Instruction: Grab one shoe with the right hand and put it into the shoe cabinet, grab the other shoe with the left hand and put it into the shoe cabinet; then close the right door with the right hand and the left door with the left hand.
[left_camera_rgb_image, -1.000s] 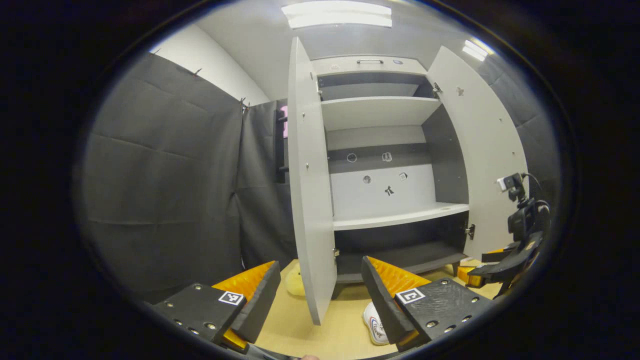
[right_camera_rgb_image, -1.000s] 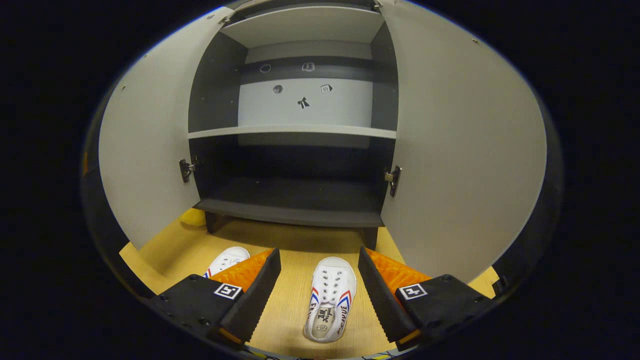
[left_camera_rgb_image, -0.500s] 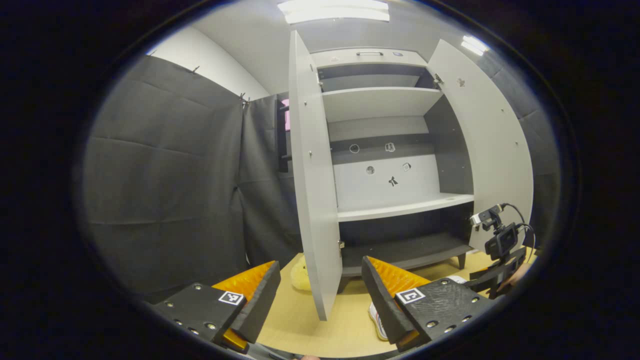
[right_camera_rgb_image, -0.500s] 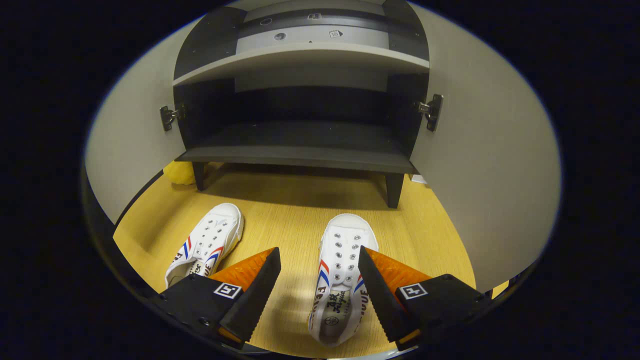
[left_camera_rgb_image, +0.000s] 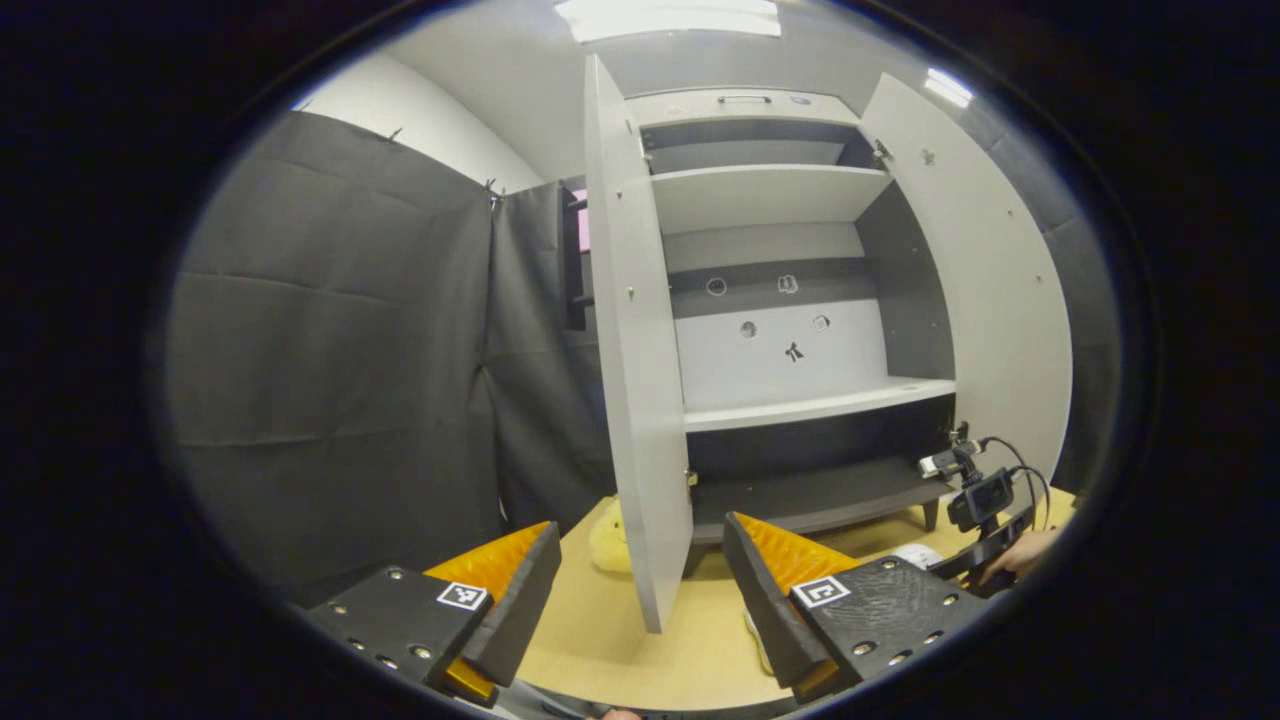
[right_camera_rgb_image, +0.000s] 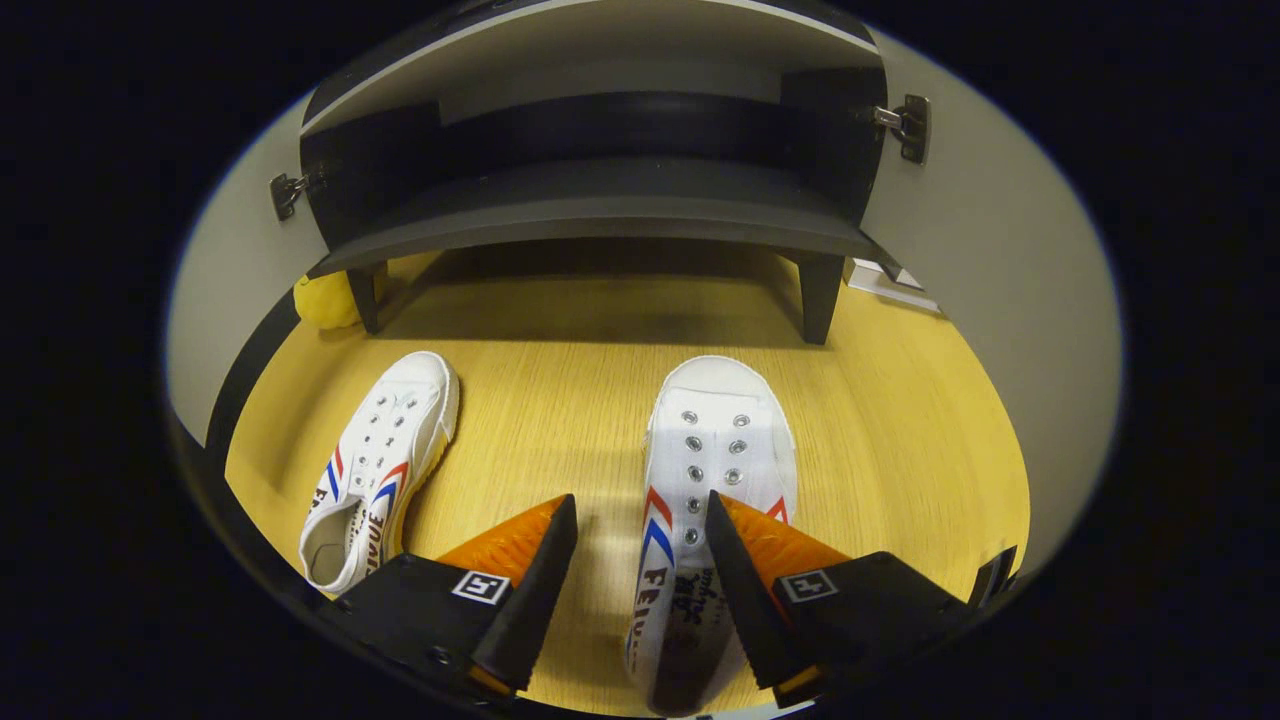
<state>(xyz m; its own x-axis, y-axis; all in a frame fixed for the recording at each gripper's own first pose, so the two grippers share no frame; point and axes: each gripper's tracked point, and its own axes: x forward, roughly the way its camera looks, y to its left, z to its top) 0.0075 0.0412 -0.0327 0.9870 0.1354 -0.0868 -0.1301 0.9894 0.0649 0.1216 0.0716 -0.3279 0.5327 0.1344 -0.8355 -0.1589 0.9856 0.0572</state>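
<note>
Right tongs (right_camera_rgb_image: 640, 520): spread apart, I hang over the right shoe (right_camera_rgb_image: 705, 500), one finger each side of its left edge.
Shoe axis: toe toward the shoe cabinet (right_camera_rgb_image: 600, 215), heel toward me, in line with my tongs.
Other shoe (right_camera_rgb_image: 375, 465): on the floor, well to the left.
Left tongs (left_camera_rgb_image: 640, 560): apart, holding nothing, raised near the left door (left_camera_rgb_image: 640, 400).

Both doors (left_camera_rgb_image: 640, 400) stand wide, leaving the cabinet's bottom shelf (right_camera_rgb_image: 600, 205) open from the front.
</note>
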